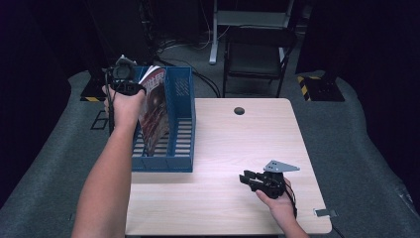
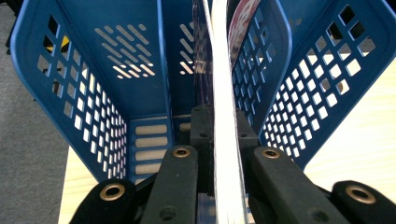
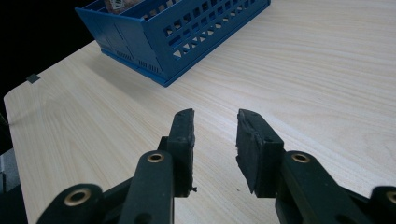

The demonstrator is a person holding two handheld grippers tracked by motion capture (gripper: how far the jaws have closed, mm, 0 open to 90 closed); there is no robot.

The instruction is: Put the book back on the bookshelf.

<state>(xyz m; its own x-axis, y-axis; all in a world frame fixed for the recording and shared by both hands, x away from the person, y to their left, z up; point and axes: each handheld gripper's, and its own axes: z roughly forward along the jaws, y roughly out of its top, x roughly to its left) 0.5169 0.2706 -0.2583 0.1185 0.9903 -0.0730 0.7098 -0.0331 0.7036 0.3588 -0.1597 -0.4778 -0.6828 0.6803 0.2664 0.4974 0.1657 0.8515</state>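
A blue perforated file rack (image 1: 179, 119) stands on the left of the wooden table (image 1: 237, 144). A magazine with a red cover (image 1: 152, 106) stands tilted inside it, between two dividers. My left gripper (image 1: 125, 82) is above the rack's far end, shut on the magazine's top edge. In the left gripper view the magazine's white page edges (image 2: 224, 116) run between the black pads (image 2: 201, 126), down into the rack (image 2: 107, 107). My right gripper (image 1: 247, 178) rests low over the table's near right part, open with nothing between its pads (image 3: 212, 135).
A round cable hole (image 1: 239, 110) sits near the table's far edge. A dark chair (image 1: 257, 54) stands beyond the table. The rack's corner (image 3: 154, 42) lies ahead and left of the right gripper, with bare tabletop (image 3: 303, 70) between them.
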